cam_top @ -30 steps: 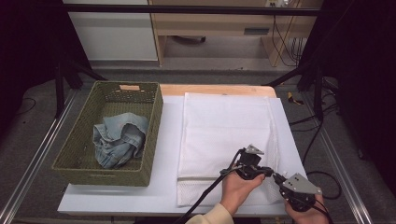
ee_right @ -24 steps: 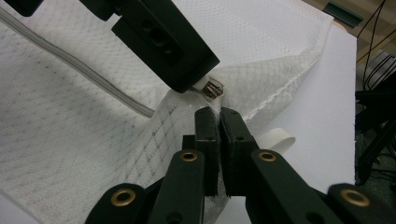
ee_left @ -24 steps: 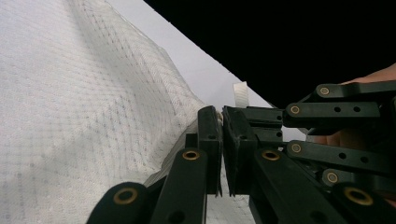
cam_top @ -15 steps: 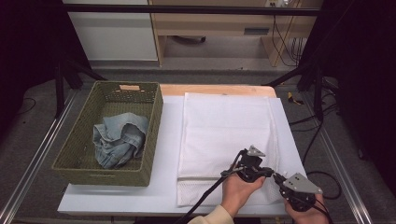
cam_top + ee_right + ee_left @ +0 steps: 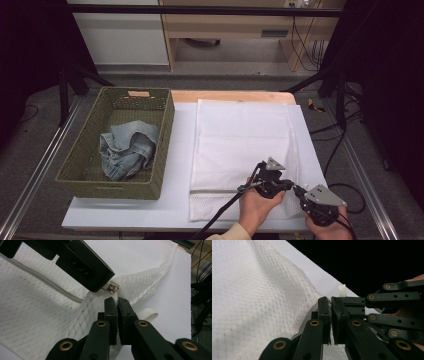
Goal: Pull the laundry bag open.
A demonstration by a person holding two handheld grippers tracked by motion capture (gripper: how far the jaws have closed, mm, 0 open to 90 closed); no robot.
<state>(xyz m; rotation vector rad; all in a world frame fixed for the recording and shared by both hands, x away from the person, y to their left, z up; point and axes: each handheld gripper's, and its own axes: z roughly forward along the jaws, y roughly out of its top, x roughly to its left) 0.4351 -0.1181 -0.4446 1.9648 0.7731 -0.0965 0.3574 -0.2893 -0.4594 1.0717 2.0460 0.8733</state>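
Observation:
A white mesh laundry bag [image 5: 240, 145] lies flat on the white table [image 5: 175, 200]. Both grippers meet at its near right corner. My left gripper [image 5: 289, 185] is shut on the small metal zipper pull [image 5: 113, 288]; in the left gripper view its jaws [image 5: 330, 300] stand together beside raised mesh [image 5: 249, 302]. My right gripper [image 5: 301, 192] is shut on a pinch of the bag's mesh [image 5: 37, 315] just below the pull, its jaws [image 5: 117, 300] pressed together. The zipper line runs off to the left from there. A white fabric loop [image 5: 147, 314] sticks out at the bag's corner.
A green woven basket [image 5: 165, 145] stands at the table's left and holds crumpled blue jeans [image 5: 125, 150]. Cables trail from both grippers toward the near edge. Dark stands and cables flank the table on the right.

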